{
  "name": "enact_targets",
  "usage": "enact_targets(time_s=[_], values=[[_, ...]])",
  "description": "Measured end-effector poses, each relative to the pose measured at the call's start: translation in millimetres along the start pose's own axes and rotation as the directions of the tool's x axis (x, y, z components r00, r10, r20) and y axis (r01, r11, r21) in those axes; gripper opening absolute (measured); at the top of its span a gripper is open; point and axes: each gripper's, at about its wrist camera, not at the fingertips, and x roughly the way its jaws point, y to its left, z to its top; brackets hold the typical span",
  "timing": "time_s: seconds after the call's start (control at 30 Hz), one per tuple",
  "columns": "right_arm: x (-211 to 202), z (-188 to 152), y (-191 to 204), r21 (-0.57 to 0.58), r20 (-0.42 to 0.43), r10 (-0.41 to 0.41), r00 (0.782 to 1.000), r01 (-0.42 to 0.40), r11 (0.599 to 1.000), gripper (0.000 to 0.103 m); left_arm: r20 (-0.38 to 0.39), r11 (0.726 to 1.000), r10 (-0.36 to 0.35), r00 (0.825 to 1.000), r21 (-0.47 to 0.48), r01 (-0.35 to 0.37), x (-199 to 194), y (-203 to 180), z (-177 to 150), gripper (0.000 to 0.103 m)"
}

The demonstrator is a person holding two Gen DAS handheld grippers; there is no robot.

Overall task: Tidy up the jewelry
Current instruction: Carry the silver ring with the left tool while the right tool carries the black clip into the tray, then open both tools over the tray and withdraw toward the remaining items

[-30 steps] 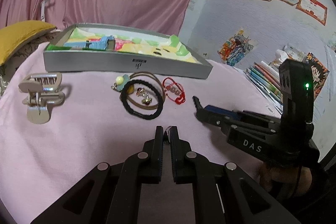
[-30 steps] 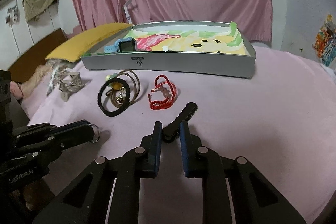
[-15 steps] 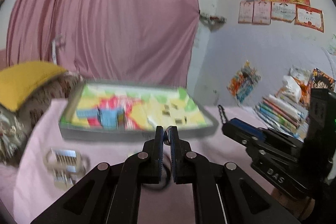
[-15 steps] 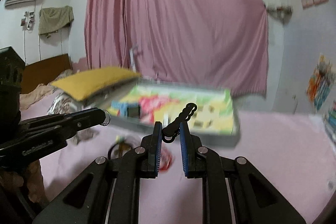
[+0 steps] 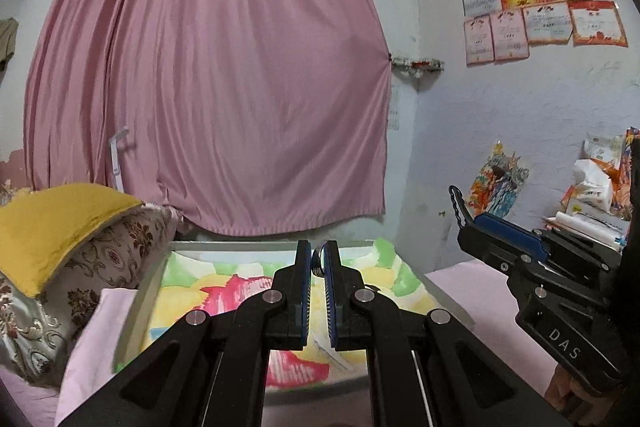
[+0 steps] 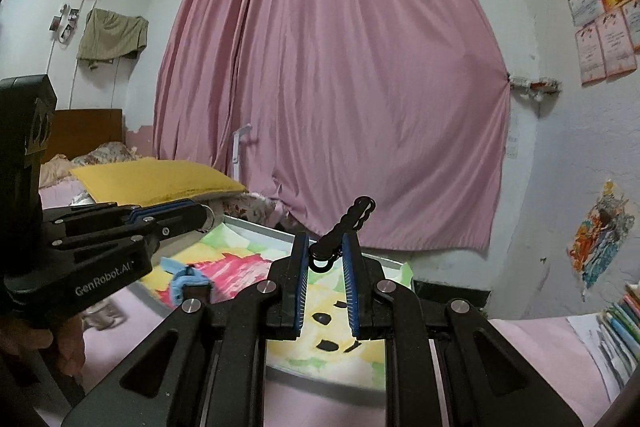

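My left gripper (image 5: pixel 318 251) is shut on a small silver ring (image 5: pixel 319 261) pinched between its blue pads. It hangs over the near part of the grey tray (image 5: pixel 236 246), which has a colourful lining. My right gripper (image 6: pixel 325 241) is shut on a black wavy hair clip (image 6: pixel 348 221) that sticks up past its fingertips. It also hovers over the tray (image 6: pixel 256 227). A blue watch (image 6: pixel 186 279) lies inside the tray at the left. In the left wrist view the right gripper (image 5: pixel 466 223) stands to the right, level with mine.
A yellow pillow (image 5: pixel 52 223) on a patterned cushion (image 5: pixel 104 267) lies left of the tray. The pink curtain (image 5: pixel 224 87) hangs behind it. Pink sheet (image 5: pixel 452 279) covers the bed. A stack of books (image 6: pixel 624 319) sits at the right by the wall.
Both grippers rose off the sheet and tilted up, carrying the ring and the clip toward the tray. The loose bracelets and hair ties on the sheet dropped out of view.
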Motion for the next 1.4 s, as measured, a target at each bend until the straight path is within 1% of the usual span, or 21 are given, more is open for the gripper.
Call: enact_targets(time_s=[0.1, 0.17, 0.2, 0.27, 0.3, 0.33, 0.4, 0.43, 0.47, 0.6, 0.7, 0.73, 0.8, 0.9, 1.03, 1.1, 1.2, 1.23, 1.3, 1.33, 1.4], values=[[26, -1, -8, 0.016, -0.051, 0.016, 0.999, -0.015, 1.000, 0.015, -0.063, 1.000, -0.006, 0.998, -0.021, 0.004, 24, 3, 2, 0.006], [47, -6, -14, 0.043, -0.107, 0.040, 0.993, -0.035, 0.998, 0.015, -0.130, 0.999, -0.015, 0.991, -0.031, 0.011, 41, 5, 0, 0.006], [55, -9, -18, 0.062, -0.134, 0.054, 0.990, -0.046, 0.997, 0.015, -0.176, 0.999, -0.016, 0.984, -0.040, 0.009, 50, 6, -2, 0.006], [73, -17, -24, 0.109, -0.199, 0.087, 0.976, -0.066, 0.992, 0.015, -0.240, 0.999, -0.023, 0.971, -0.047, 0.012, 63, 8, -7, 0.006], [80, -21, -27, 0.125, -0.227, 0.097, 0.969, -0.070, 0.990, 0.015, -0.280, 0.999, -0.024, 0.960, -0.048, 0.011, 71, 7, -10, 0.006], [90, -27, -30, 0.145, -0.268, 0.111, 0.957, -0.073, 0.987, 0.015, -0.302, 0.999, -0.026, 0.953, -0.045, 0.013, 74, 7, -12, 0.006], [100, -39, -39, 0.188, -0.321, 0.147, 0.935, -0.089, 0.978, 0.015, -0.351, 0.999, -0.037, 0.936, -0.046, 0.022, 83, 7, -17, 0.006], [109, -45, -43, 0.220, -0.355, 0.173, 0.919, -0.098, 0.971, 0.015, -0.376, 0.999, -0.043, 0.926, -0.048, 0.027, 87, 6, -20, 0.006], [113, -49, -46, 0.236, -0.372, 0.188, 0.909, -0.103, 0.966, 0.015, -0.397, 0.998, -0.048, 0.917, -0.049, 0.031, 90, 6, -23, 0.006], [129, -71, -52, 0.261, -0.442, 0.220, 0.870, -0.110, 0.959, 0.015, -0.465, 0.998, -0.053, 0.884, -0.058, 0.029, 103, 7, -32, 0.006], [136, -81, -46, 0.266, -0.477, 0.232, 0.848, -0.112, 0.957, 0.015, -0.496, 0.997, -0.056, 0.867, -0.066, 0.027, 110, 10, -37, 0.006], [140, -85, -46, 0.269, -0.491, 0.238, 0.838, -0.113, 0.956, 0.015, -0.511, 0.997, -0.061, 0.858, -0.072, 0.028, 112, 11, -40, 0.006], [136, -86, -41, 0.273, -0.505, 0.245, 0.828, -0.116, 0.955, 0.015, -0.526, 0.996, -0.067, 0.848, -0.080, 0.029, 116, 12, -41, 0.007], [141, -88, -40, 0.286, -0.522, 0.259, 0.813, -0.120, 0.951, 0.015, -0.530, 0.996, -0.070, 0.845, -0.077, 0.034, 116, 11, -42, 0.007], [138, -87, -42, 0.289, -0.518, 0.255, 0.816, -0.114, 0.951, 0.015, -0.534, 0.996, -0.072, 0.842, -0.090, 0.027, 115, 13, -41, 0.007], [135, -86, -42, 0.288, -0.512, 0.252, 0.821, -0.112, 0.951, 0.016, -0.529, 0.995, -0.068, 0.846, -0.092, 0.022, 114, 14, -40, 0.007], [126, -80, -42, 0.279, -0.494, 0.238, 0.836, -0.107, 0.954, 0.020, -0.502, 0.994, -0.078, 0.861, -0.101, 0.031, 107, 15, -37, 0.007], [122, -77, -42, 0.273, -0.482, 0.227, 0.847, -0.101, 0.957, 0.021, -0.494, 0.994, -0.078, 0.866, -0.102, 0.032, 104, 15, -36, 0.008], [115, -72, -45, 0.276, -0.462, 0.219, 0.860, -0.095, 0.956, 0.022, -0.475, 0.994, -0.074, 0.877, -0.103, 0.028, 97, 17, -34, 0.008], [110, -70, -46, 0.281, -0.442, 0.213, 0.872, -0.090, 0.955, 0.023, -0.461, 0.994, -0.073, 0.884, -0.106, 0.026, 92, 18, -33, 0.009], [100, -65, -48, 0.284, -0.413, 0.200, 0.889, -0.083, 0.955, 0.029, -0.441, 0.994, -0.066, 0.895, -0.110, 0.020, 84, 19, -30, 0.010]])
